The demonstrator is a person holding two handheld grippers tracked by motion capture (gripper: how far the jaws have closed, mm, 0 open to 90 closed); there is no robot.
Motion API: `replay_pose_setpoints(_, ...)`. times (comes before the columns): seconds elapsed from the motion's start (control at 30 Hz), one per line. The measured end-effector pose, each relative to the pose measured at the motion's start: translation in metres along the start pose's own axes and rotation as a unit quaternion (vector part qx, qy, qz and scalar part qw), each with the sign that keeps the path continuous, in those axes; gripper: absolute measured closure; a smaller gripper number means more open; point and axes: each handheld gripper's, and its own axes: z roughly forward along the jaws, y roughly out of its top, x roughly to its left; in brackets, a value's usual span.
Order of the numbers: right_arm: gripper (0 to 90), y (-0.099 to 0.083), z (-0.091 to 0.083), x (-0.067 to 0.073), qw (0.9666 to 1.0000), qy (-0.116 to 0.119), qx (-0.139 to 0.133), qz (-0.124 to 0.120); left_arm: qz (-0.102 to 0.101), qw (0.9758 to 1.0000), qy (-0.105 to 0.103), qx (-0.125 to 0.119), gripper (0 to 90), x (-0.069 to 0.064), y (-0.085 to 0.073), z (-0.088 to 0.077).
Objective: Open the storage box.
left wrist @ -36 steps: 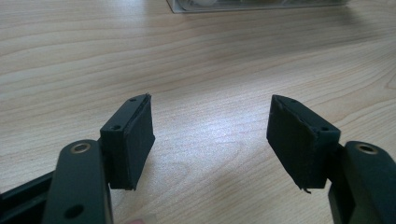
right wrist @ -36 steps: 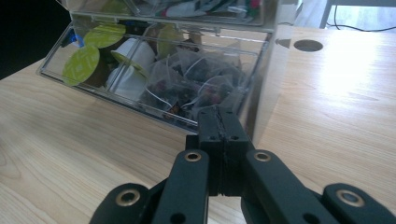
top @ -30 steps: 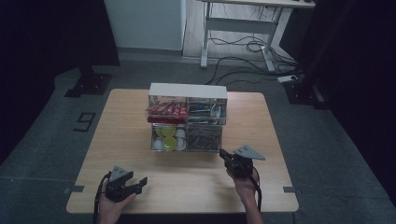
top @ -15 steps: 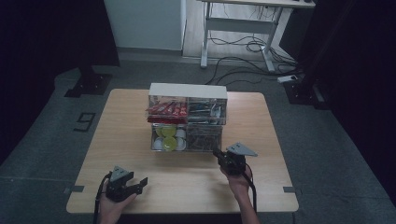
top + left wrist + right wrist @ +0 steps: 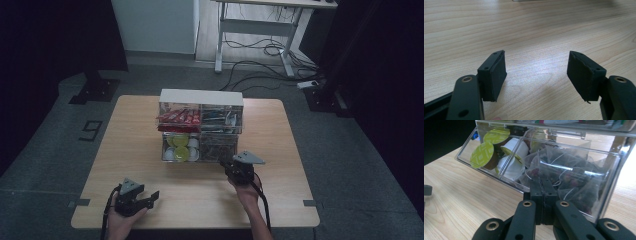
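A clear two-tier organizer with a white top stands mid-table. Its upper tier holds red packets and dark packets. Below are green-lidded and white capsules on the left and mesh tea bags on the right. My right gripper is shut, pads pressed together, its tips right at the lower front edge of the tea bag compartment; from above this right gripper sits at the organizer's front right corner. My left gripper is open over bare wood, nothing between its pads, near the front left edge.
The wooden table has bare surface on both sides of the organizer and in front of it. Beyond the table is grey floor with cables and a white desk frame. Dark curtains stand left and right.
My right gripper has slid left and slightly forward, up to the organizer's lower front. The left gripper has stayed where it was, still open.
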Motion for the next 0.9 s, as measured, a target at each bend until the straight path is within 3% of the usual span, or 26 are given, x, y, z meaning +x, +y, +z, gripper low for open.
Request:
replay_pose_setpoints(0.37,89.3,-0.002,0.006,0.005,1.0,0.009,0.0,0.003,0.004,1.0,-0.004,0.004,31.8,-0.003,0.0,0.002)
replay_pose_setpoints(0.9,89.2,-0.014,0.013,0.014,0.9995,0.02,0.023,-0.005,0.007,0.9999,-0.006,0.004,31.7,-0.004,-0.001,0.003)
